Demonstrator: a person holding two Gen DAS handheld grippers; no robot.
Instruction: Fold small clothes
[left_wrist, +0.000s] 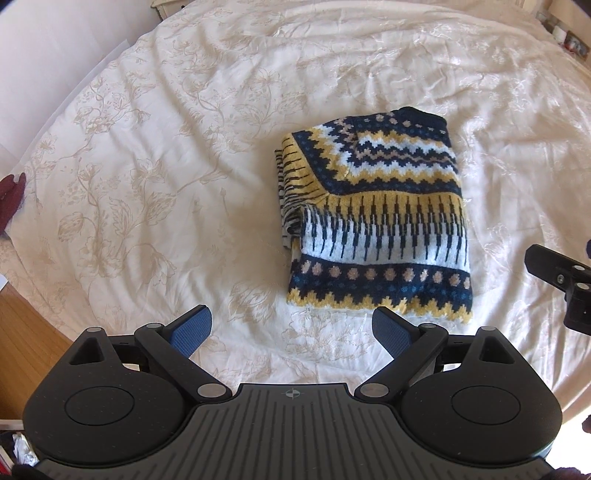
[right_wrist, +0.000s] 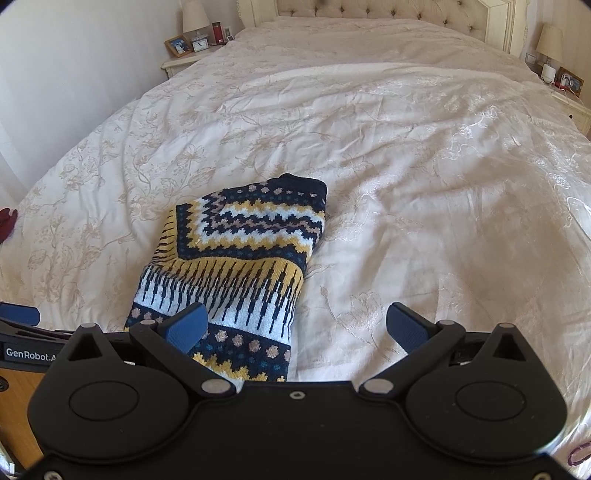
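Observation:
A small knitted sweater in navy, yellow and white zigzag bands lies folded into a compact rectangle on the cream floral bedspread. My left gripper hovers open just in front of its near hem, nothing between the blue pads. In the right wrist view the same sweater lies ahead and to the left. My right gripper is open above its near right corner, and the left blue pad overlaps the fabric. Part of the right gripper's black frame shows at the right edge of the left wrist view.
The bedspread stretches back to a tufted headboard. Nightstands with lamps and photo frames stand at the far left and far right. A dark red cloth lies at the bed's left edge. Wooden floor shows lower left.

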